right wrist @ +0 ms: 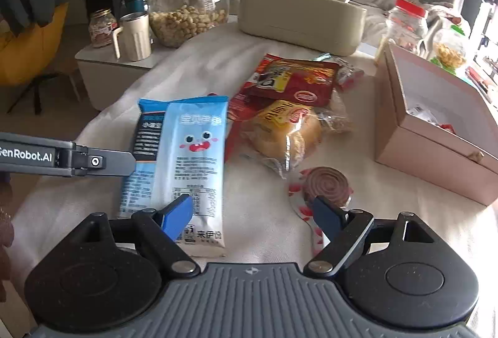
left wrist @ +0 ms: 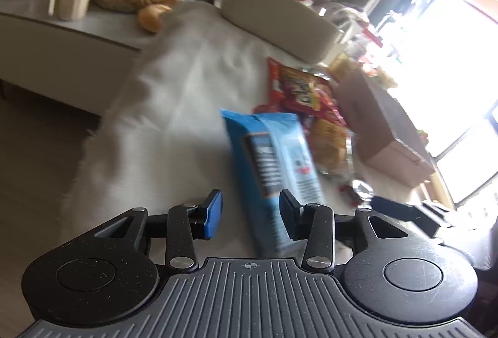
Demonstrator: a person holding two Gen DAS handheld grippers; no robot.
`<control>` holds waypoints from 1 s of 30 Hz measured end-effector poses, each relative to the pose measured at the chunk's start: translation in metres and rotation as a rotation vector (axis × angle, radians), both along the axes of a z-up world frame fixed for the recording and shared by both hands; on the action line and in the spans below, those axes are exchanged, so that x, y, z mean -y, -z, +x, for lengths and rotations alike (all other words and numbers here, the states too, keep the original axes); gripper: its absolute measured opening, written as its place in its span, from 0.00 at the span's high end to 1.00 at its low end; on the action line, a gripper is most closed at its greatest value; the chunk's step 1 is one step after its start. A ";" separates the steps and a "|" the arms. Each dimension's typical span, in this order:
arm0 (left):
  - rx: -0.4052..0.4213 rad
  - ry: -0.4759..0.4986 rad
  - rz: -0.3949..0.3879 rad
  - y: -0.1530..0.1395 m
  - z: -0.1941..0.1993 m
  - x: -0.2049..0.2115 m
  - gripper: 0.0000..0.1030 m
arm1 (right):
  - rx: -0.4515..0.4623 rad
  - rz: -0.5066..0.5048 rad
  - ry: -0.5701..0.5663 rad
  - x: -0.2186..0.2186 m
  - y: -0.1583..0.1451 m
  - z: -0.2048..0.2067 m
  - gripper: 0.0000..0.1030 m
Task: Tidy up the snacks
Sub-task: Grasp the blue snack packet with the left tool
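Note:
A blue snack pack point(right wrist: 190, 157) lies on the white cloth; it also shows in the left wrist view point(left wrist: 277, 163). My left gripper point(left wrist: 250, 215) is open and empty just above the pack's near end. My right gripper point(right wrist: 253, 213) is open and empty, its left finger over the pack's near end and its right finger by a spiral brown sweet point(right wrist: 328, 185). A wrapped bun point(right wrist: 286, 132) and a red packet point(right wrist: 295, 79) lie behind. The left tool's body point(right wrist: 62, 159) reaches in from the left.
An open cardboard box point(right wrist: 435, 132) stands at the right. A beige case point(right wrist: 298, 18) lies at the back. A peanut jar point(right wrist: 186, 7), a cream cup point(right wrist: 135, 35) and a small jar point(right wrist: 101, 28) stand on a side table point(right wrist: 105, 64) at the left.

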State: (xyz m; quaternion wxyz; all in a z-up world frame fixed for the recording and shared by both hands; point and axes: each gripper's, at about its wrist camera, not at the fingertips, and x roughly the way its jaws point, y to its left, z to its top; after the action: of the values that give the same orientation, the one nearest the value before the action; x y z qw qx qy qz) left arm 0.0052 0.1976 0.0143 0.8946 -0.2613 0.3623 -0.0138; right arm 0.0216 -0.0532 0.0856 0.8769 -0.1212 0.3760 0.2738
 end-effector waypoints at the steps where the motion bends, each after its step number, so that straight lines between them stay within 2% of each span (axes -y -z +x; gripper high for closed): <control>1: 0.006 0.014 -0.005 0.000 0.001 0.004 0.56 | -0.001 0.003 0.003 0.001 0.001 -0.001 0.18; 5: 0.030 0.044 0.034 -0.009 0.002 0.021 0.54 | 0.006 0.009 0.023 0.007 0.001 -0.003 0.18; 13: 0.056 0.070 0.028 -0.023 0.001 0.034 0.54 | -0.012 0.050 0.061 0.021 0.002 -0.001 0.18; 19: 0.140 0.119 -0.013 -0.033 0.001 0.035 0.55 | 0.006 0.064 0.088 0.029 0.000 -0.003 0.18; 25: 0.117 0.068 -0.005 -0.014 0.026 0.036 0.55 | -0.032 0.067 0.097 0.032 0.006 -0.002 0.18; 30: 0.054 0.059 -0.005 0.009 0.041 0.036 0.56 | -0.040 0.088 0.098 0.037 0.006 -0.001 0.18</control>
State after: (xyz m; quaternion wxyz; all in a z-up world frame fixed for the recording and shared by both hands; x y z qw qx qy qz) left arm 0.0459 0.1619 0.0049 0.9026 -0.2523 0.3455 -0.0482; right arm 0.0202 -0.0904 0.0794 0.8861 -0.0584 0.3866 0.2490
